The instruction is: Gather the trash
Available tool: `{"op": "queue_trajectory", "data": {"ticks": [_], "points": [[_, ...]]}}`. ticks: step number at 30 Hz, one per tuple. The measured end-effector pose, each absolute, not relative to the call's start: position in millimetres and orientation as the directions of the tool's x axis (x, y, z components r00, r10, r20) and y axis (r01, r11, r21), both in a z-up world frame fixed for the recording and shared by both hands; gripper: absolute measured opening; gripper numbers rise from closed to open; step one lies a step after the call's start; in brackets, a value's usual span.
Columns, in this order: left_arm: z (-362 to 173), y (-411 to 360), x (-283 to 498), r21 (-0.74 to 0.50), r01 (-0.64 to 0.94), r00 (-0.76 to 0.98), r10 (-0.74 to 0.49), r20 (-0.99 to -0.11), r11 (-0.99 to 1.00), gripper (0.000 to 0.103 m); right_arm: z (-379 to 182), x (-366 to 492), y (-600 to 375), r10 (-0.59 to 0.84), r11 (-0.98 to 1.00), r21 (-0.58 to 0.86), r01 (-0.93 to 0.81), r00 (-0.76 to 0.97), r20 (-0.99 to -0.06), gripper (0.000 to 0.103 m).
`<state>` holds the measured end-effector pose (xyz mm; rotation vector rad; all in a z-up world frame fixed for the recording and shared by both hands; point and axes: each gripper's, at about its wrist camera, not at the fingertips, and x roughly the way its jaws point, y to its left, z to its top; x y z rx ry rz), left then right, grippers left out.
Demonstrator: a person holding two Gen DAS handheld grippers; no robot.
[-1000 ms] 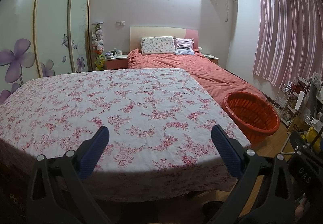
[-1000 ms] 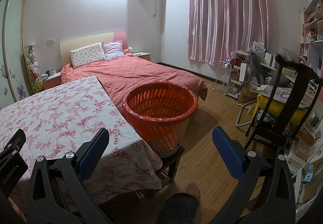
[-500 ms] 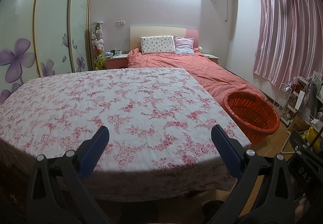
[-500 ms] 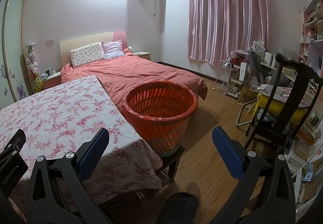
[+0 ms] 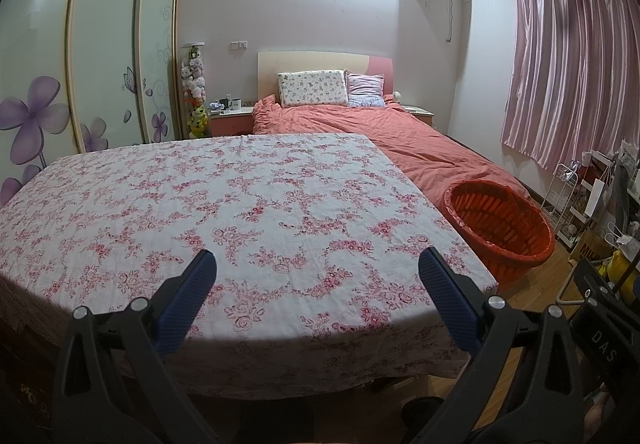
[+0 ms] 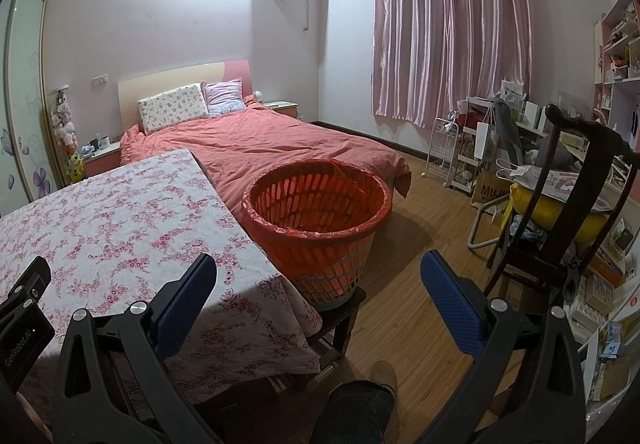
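Observation:
An orange slatted basket point(image 6: 318, 220) lined with a red bag stands on a low dark stool beside the table's right edge; the left wrist view shows the basket point(image 5: 500, 222) at the right. My left gripper point(image 5: 318, 284) hangs open over the near part of the floral tablecloth point(image 5: 224, 204), nothing between its blue pads. My right gripper point(image 6: 318, 286) is open too, in front of the basket and the table's right corner point(image 6: 256, 284), holding nothing. No loose trash shows on the cloth.
A bed with a salmon cover point(image 6: 272, 140) lies behind the table. A dark wooden chair point(image 6: 560, 212) with a yellow cushion and cluttered shelves fill the right side. A white wire rack point(image 6: 444, 152) stands by the pink curtain. The person's leg and shoe point(image 6: 368, 392) are below.
The basket has slid slightly lower and left in the left wrist view. Both grippers stay open and nearly still.

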<state>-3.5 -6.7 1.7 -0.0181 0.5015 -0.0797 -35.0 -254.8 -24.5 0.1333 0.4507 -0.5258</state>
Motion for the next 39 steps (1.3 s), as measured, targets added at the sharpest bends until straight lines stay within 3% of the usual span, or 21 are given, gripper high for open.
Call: {"op": "queue_trajectory", "data": {"ticks": [39], "points": [[-3.7,-4.1,-2.8,-0.025,0.069,0.868,-0.072,-0.492,0.997,0.099,-24.2,-34.6,-254.6,-0.453,0.859,0.01,0.512,0.769,-0.452,0.101]]}}
